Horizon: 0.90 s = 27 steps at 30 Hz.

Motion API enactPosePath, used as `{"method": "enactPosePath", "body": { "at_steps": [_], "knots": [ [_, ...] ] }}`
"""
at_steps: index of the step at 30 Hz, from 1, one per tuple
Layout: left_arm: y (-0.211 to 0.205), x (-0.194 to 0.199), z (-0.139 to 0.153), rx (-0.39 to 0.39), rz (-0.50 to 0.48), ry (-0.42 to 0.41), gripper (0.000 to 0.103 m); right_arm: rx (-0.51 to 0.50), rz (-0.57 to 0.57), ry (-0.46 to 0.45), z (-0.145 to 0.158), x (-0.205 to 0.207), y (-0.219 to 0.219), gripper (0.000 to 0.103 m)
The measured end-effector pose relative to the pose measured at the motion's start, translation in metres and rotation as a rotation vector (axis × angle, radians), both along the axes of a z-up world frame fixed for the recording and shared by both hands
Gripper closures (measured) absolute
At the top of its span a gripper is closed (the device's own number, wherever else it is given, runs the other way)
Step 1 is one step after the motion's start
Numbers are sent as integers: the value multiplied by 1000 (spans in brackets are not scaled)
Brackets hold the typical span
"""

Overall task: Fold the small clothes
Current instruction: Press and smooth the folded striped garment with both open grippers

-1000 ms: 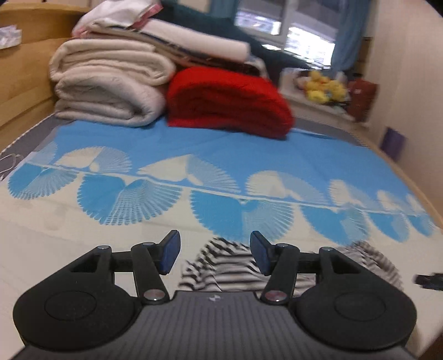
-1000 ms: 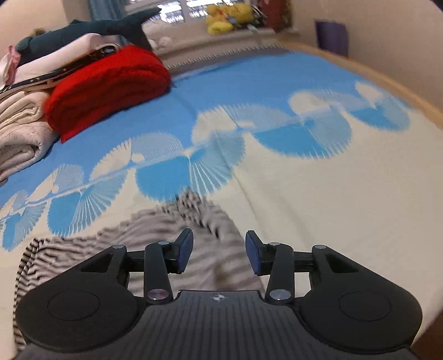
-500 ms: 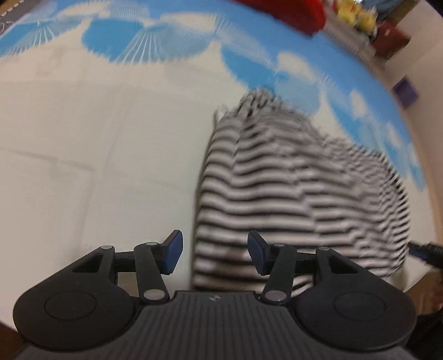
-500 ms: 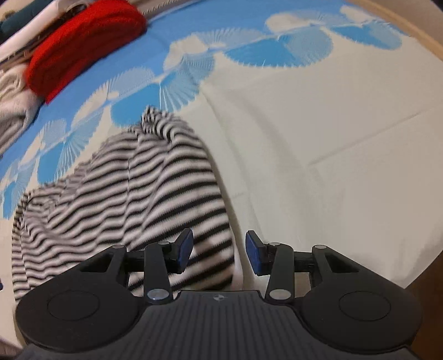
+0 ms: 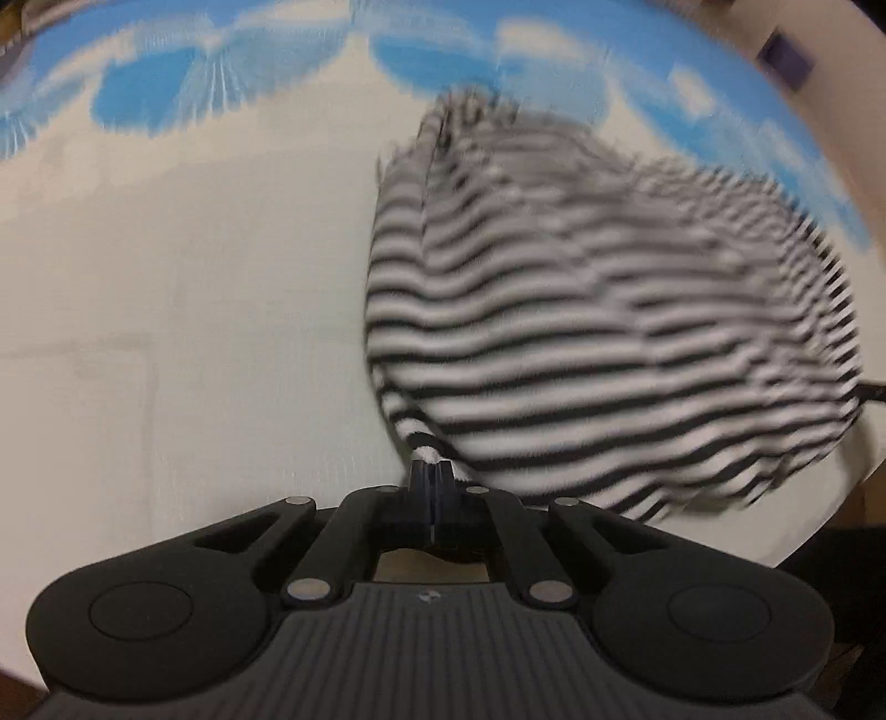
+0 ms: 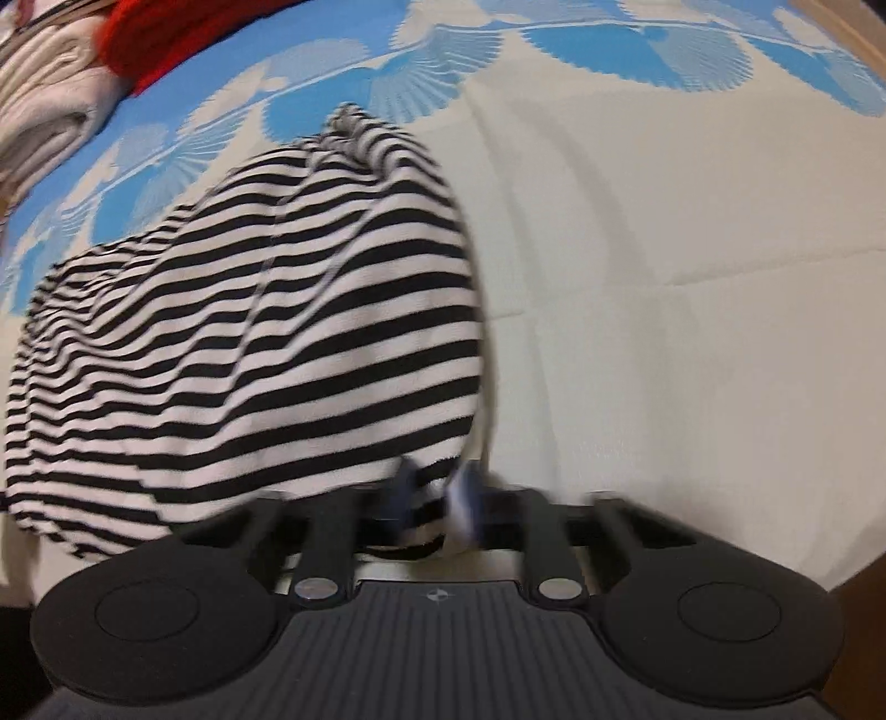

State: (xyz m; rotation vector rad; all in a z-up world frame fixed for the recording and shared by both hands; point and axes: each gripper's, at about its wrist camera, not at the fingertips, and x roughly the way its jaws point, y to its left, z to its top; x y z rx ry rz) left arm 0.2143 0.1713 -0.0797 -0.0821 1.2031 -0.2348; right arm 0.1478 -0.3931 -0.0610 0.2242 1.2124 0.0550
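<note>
1. The shirt [image 5: 598,327], black-and-white striped, lies bunched on the bedspread [image 5: 183,310], at its near edge. All positions below are given relative to the shirt.
2. Left gripper [image 5: 431,476]: jaws pressed together, clenched on the shirt's near-left hem corner. A small roll of striped cloth shows just beyond the fingertips.
3. Right gripper [image 6: 434,490]: the blue pads [image 6: 469,487] are motion-blurred with a narrow gap between them and striped cloth of the near-right corner lying in that gap. Whether the pads are bearing on the cloth cannot be told.
4. Edges: in the right view the shirt's right side [image 6: 470,310] runs as a rounded fold from the far tip down to the gripper. The near hem [image 6: 111,531] sits just inside the bedspread's near edge. In the left view the shirt's far-right margin [image 5: 830,310] is blurred, and a thin dark object [image 5: 874,390] shows just beside it; what it is cannot be told.
5. Open room: plain cream bedspread extends to the left of the shirt in the left view and to the right [image 6: 692,332] in the right view. Beyond the shirt lies the blue fan-patterned band [image 6: 637,55].
6. Well beyond the shirt, far left in the right view: a red blanket [image 6: 166,33] touching a stack of cream blankets [image 6: 50,116].
7. No containers are visible in either view.
</note>
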Motion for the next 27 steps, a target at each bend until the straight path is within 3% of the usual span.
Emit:
{"method": "enactPosePath", "body": {
  "at_steps": [2,4,7,9,11,13,16,18,22,23,24,25,27],
  "knots": [
    [11,-6,11,-28,21,-51,103,27,-8,-60,13,-1,-3,99],
    [17,-10,9,27,17,-47,103,83,-74,-107,24,-4,-18,100],
    [11,-15,-9,133,-50,17,103,-2,-89,-30,12,-7,-23,100],
    [6,-18,-15,162,-81,40,102,-88,-4,5,3,-7,-8,100],
    [6,-17,-15,181,-56,41,102,-157,55,13,-2,-6,4,100],
    [5,-13,-10,210,-13,15,100,-165,47,15,-1,-3,5,100],
    [-1,-10,10,129,17,-78,89,-186,15,-7,4,0,6,99],
    [-11,-10,20,44,-2,-120,87,-250,-2,-82,16,-3,11,98],
    [-48,-6,20,20,-81,-120,84,-149,11,-235,37,-1,22,96],
    [-56,-4,18,29,-91,-113,79,-122,28,-256,39,0,27,94],
    [-65,-1,14,42,-95,-97,68,-99,44,-256,38,3,31,82],
    [-73,3,7,60,-90,-69,62,-81,56,-233,34,7,36,70],
    [-79,14,-8,95,-55,1,59,-95,77,-124,16,15,44,64]
  ]
}}
